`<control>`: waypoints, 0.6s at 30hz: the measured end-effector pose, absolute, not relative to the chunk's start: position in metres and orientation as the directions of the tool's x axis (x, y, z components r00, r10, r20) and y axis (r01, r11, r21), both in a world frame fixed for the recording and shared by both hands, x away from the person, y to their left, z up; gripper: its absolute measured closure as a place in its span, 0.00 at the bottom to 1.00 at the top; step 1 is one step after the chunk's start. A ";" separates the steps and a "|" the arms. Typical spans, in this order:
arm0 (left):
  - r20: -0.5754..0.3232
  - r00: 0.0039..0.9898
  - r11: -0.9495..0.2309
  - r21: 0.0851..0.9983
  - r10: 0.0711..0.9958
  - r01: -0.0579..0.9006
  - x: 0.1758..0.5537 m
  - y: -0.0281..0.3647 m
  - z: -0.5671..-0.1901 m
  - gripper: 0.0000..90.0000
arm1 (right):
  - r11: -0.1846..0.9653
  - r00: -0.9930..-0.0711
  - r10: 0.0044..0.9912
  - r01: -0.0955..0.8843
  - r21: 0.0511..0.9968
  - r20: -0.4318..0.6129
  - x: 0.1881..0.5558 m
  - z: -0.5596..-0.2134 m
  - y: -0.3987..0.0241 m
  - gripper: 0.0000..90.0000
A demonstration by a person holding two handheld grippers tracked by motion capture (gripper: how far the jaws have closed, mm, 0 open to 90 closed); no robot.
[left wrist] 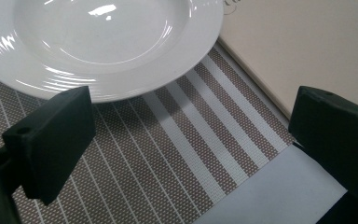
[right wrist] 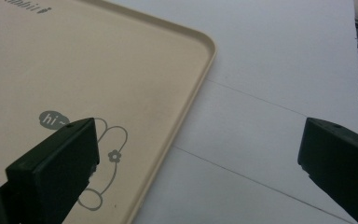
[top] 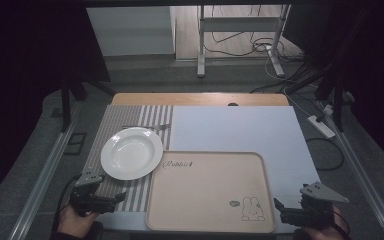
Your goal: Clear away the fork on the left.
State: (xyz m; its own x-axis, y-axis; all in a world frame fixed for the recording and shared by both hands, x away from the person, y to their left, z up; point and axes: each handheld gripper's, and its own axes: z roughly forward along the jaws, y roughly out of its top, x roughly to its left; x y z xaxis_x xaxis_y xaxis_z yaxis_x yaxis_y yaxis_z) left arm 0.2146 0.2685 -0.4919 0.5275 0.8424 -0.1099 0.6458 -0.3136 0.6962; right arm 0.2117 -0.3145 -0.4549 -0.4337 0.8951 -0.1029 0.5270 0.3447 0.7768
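A white deep plate (top: 132, 152) (left wrist: 107, 42) lies on a striped placemat (top: 125, 120) (left wrist: 168, 154) at the table's left. To its right lies a beige tray (top: 210, 192) (right wrist: 74, 70) with a rabbit drawing, and the plate's rim overlaps the tray's corner. A fork (top: 147, 127) lies on the mat behind the plate. My left gripper (top: 116, 198) (left wrist: 191, 135) hovers open at the near left, just short of the plate. At the near right my right gripper (top: 281, 209) (right wrist: 200, 154) is open, one jaw over the tray's right edge, the other over the white table.
The white tabletop (top: 235, 127) (right wrist: 270, 93) stretches behind and right of the tray. Behind the table are a metal stand (top: 200, 45) and floor cables (top: 260, 47). A power strip (top: 321, 126) lies on the floor at the right. Rails run along both sides.
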 end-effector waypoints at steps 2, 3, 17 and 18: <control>-0.115 0.529 -0.310 0.699 0.841 0.644 0.214 0.269 -0.492 0.02 | 0.355 -0.443 0.890 0.524 0.774 -0.108 0.211 -0.455 -0.314 0.00; -0.118 0.528 -0.306 0.700 0.841 0.645 0.214 0.270 -0.492 0.02 | 0.360 -0.445 0.888 0.521 0.774 -0.114 0.211 -0.455 -0.313 0.00; -0.145 0.530 -0.302 0.685 0.836 0.663 0.217 0.271 -0.493 0.03 | 0.388 -0.468 0.875 0.522 0.759 -0.125 0.212 -0.456 -0.311 0.00; -0.148 0.531 -0.300 0.685 0.835 0.663 0.217 0.271 -0.493 0.03 | 0.389 -0.468 0.875 0.523 0.758 -0.126 0.212 -0.456 -0.311 0.00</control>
